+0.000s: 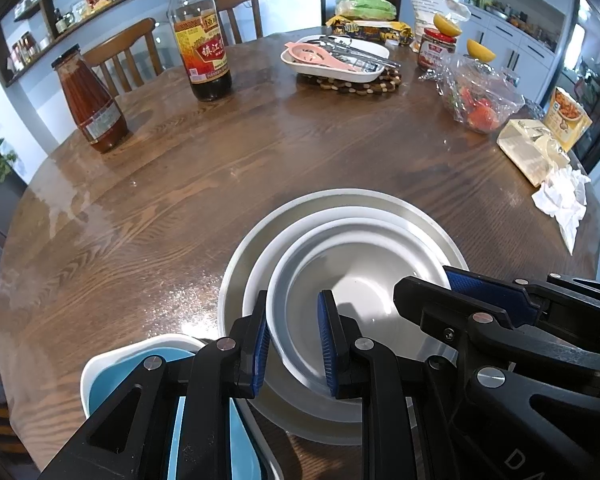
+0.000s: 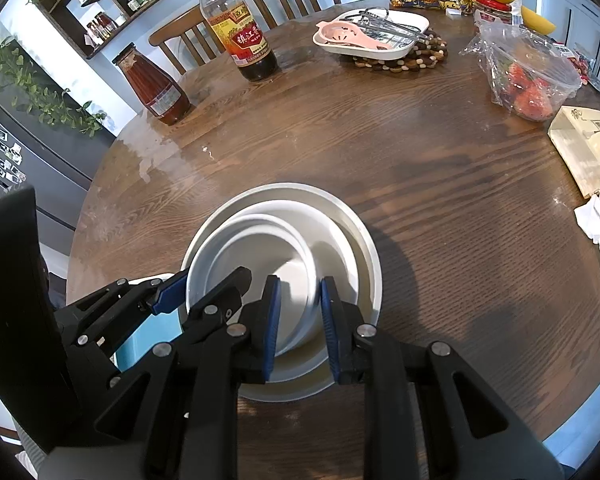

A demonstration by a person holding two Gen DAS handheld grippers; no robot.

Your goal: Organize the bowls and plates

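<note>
The left hand-held gripper [image 1: 294,344] is seen with its blue-padded fingers apart, straddling the near-left rim of the small white bowl [image 1: 364,280]; one finger stands outside the wall and one inside, and a gap shows at each pad, so no clamp can be confirmed. The right hand-held gripper [image 2: 300,330] is likewise held apart, its fingers set over the near-right rim of the same small white bowl [image 2: 256,272] (whether the pads touch the rim cannot be told).

The small white bowl is nested inside a wider white bowl [image 1: 260,264], and both are carried by a large metal plate [image 1: 236,264] lying on the round wooden table [image 1: 140,216]. Just to the near left of the plate, a blue-lined white dish [image 1: 100,376] is partly hidden beneath the left hand-held gripper.

Well beyond the plate, a red sauce bottle [image 1: 92,100] and a dark vinegar bottle [image 1: 202,40] are stood upright at the far left. Far behind the plate, a white tray [image 1: 336,60] with a pink utensil and metal tongs is rested on a beaded trivet. To the far right of the plate, a clear tub of strawberries [image 1: 480,100], a tissue box [image 1: 528,148] and crumpled tissue [image 1: 564,196] are seen.
</note>
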